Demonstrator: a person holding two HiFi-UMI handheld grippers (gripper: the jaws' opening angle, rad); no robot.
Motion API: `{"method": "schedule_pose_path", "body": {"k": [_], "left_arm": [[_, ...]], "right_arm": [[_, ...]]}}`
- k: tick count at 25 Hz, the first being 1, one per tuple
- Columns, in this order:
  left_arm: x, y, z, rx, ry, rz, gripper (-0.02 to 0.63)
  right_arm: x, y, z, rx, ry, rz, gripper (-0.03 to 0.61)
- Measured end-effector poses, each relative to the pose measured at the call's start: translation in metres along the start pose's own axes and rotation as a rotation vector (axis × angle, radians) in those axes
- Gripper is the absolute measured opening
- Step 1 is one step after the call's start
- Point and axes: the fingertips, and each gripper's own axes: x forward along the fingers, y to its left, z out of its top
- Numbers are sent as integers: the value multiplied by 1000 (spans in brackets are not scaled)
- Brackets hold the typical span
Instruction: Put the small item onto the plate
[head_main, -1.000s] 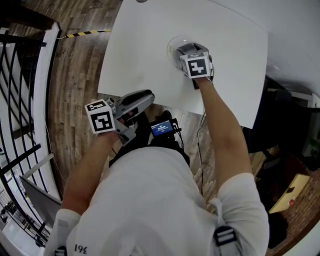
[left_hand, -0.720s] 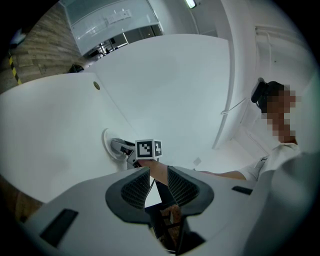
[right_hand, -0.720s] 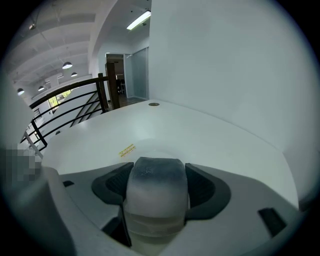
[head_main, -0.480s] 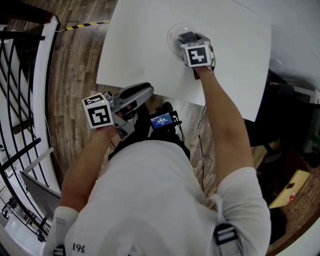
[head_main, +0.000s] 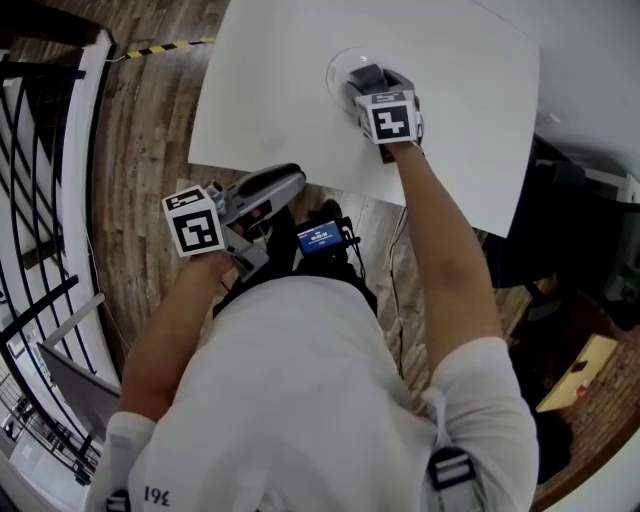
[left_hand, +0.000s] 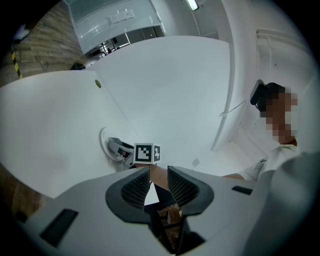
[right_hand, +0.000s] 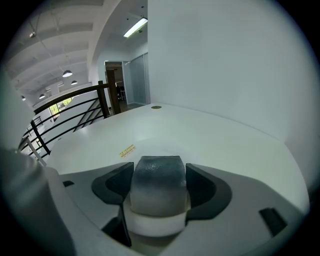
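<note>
The small item (right_hand: 158, 192), a block with a dark grey top and a white base, is clamped between the jaws of my right gripper (right_hand: 159, 175). In the head view the right gripper (head_main: 366, 82) reaches over the pale round plate (head_main: 338, 66) on the white table (head_main: 270, 90); the item's dark top (head_main: 364, 75) shows over the plate's right part. Whether it touches the plate I cannot tell. My left gripper (head_main: 290, 182) hangs off the table's near edge, well short of the plate. Its jaws (left_hand: 159, 172) stand slightly apart with nothing between them. From there the plate (left_hand: 104, 145) shows beside the right gripper's marker cube (left_hand: 145, 153).
The table is bare apart from the plate and a small round cap (left_hand: 98, 84) far back. A black railing (head_main: 40, 180) runs along the wooden floor (head_main: 140, 160) at left. A small blue-lit screen (head_main: 318, 237) sits below the table's near edge.
The right gripper with the item has shifted a little left and farther onto the plate. The left gripper has stayed almost still off the table's edge.
</note>
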Motion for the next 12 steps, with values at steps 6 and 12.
{"method": "schedule_pose_path", "body": {"k": [6, 12], "left_arm": [[0, -5, 0, 5, -5, -17, 107], [1, -10, -1, 15, -6, -26, 107]], "right_arm": [[-8, 12, -12, -5, 1, 9, 318], [-15, 6, -13, 43, 28, 10, 319]]}}
